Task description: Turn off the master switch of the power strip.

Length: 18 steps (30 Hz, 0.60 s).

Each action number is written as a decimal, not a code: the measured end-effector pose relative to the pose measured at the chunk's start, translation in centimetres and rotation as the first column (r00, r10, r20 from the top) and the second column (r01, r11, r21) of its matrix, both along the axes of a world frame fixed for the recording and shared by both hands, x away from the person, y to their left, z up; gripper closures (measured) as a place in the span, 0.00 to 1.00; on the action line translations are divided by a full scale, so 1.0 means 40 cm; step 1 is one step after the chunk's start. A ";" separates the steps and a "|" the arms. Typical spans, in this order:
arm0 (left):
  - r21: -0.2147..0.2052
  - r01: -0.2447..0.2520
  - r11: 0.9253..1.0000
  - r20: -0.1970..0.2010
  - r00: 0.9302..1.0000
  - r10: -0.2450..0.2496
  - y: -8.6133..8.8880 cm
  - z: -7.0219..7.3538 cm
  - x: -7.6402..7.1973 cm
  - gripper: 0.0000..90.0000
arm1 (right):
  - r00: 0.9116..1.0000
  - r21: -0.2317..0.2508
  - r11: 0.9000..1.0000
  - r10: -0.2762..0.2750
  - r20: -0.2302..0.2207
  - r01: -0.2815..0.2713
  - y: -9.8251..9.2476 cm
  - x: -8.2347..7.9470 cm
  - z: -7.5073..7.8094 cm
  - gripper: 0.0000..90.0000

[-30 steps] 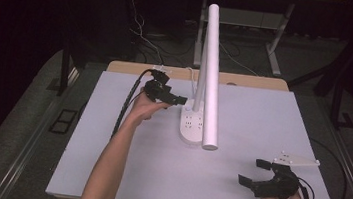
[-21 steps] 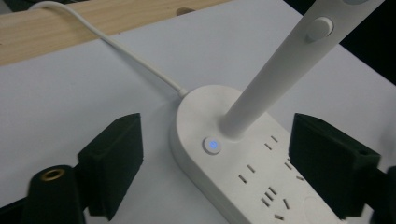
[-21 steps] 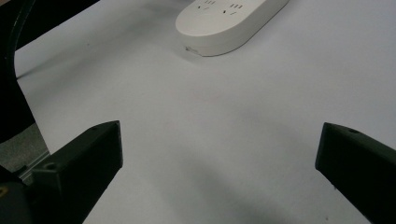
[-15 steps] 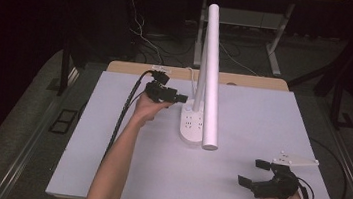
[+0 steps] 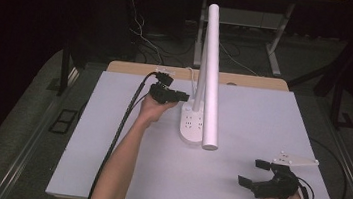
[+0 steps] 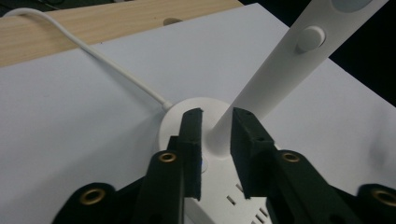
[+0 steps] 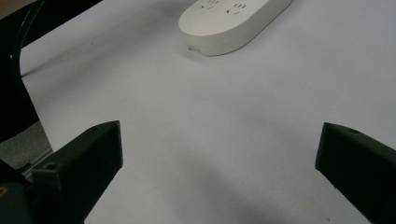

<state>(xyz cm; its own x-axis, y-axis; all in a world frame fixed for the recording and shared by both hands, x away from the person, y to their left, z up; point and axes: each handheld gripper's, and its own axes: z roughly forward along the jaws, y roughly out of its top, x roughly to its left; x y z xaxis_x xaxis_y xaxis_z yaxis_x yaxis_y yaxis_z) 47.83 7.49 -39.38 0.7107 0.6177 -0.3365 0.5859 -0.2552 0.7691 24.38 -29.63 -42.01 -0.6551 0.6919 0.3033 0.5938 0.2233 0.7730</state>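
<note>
A white desk lamp stands at the back middle of the table, its long arm (image 5: 212,73) rising from an oval base (image 5: 191,126) that carries sockets. My left gripper (image 5: 185,97) reaches in from the left at the foot of the stem. In the left gripper view the jaws (image 6: 217,114) stand narrow, with the stem's foot (image 6: 222,133) between their tips and a sliver of white showing beside the left pad. These jaws have just been closing. My right gripper (image 5: 249,171) rests near the front right edge, wide open (image 7: 219,128) over bare table, facing the base (image 7: 233,21).
The lamp's white cord (image 6: 107,60) runs off the back of the base toward a wooden strip (image 5: 247,81) behind the white tabletop (image 5: 263,114). A round button (image 6: 310,38) sits partway up the stem. Dark floor and table legs surround the table.
The left gripper's jaws have drawn closer together at the lamp's stem. The right hand and gripper have kept still.
</note>
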 end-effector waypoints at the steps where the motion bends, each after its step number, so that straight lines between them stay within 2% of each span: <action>1: -0.006 -0.002 1.000 -0.003 1.000 0.002 -0.003 -0.003 0.000 0.85 | 1.000 0.000 1.000 0.001 0.001 -0.001 0.000 0.000 0.000 0.00; 5: 0.012 0.000 1.000 -0.028 1.000 0.001 -0.010 -0.016 0.001 0.90 | 1.000 -0.001 1.000 0.002 0.001 -0.002 -0.001 0.000 -0.001 0.00; 9: 0.009 -0.007 1.000 -0.037 0.999 0.007 -0.018 -0.025 0.003 0.97 | 1.000 -0.003 1.000 0.003 0.001 -0.003 -0.001 -0.001 -0.001 0.00; 10: 0.023 0.006 1.000 -0.033 0.999 -0.005 -0.017 -0.026 0.005 0.99 | 1.000 -0.004 1.000 0.004 0.001 -0.004 -0.001 -0.001 -0.001 0.00; 11: 0.005 -0.011 1.000 -0.042 0.999 0.011 -0.023 -0.028 0.004 1.00 | 1.000 -0.005 1.000 0.003 0.000 -0.003 -0.001 -0.001 -0.001 0.00; 18: 0.025 -0.019 1.000 -0.043 0.999 0.020 -0.033 -0.042 0.006 1.00 | 1.000 -0.005 1.000 0.003 -0.004 -0.003 -0.001 -0.002 -0.002 0.00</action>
<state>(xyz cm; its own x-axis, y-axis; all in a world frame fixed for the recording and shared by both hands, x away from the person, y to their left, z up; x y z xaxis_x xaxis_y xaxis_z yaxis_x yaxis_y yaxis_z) 48.06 6.18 -41.06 0.6838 0.6398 -0.3508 0.6232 -0.2621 0.7369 24.31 -29.67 -42.08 -0.6560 0.6914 0.3027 0.5964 0.2290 0.7693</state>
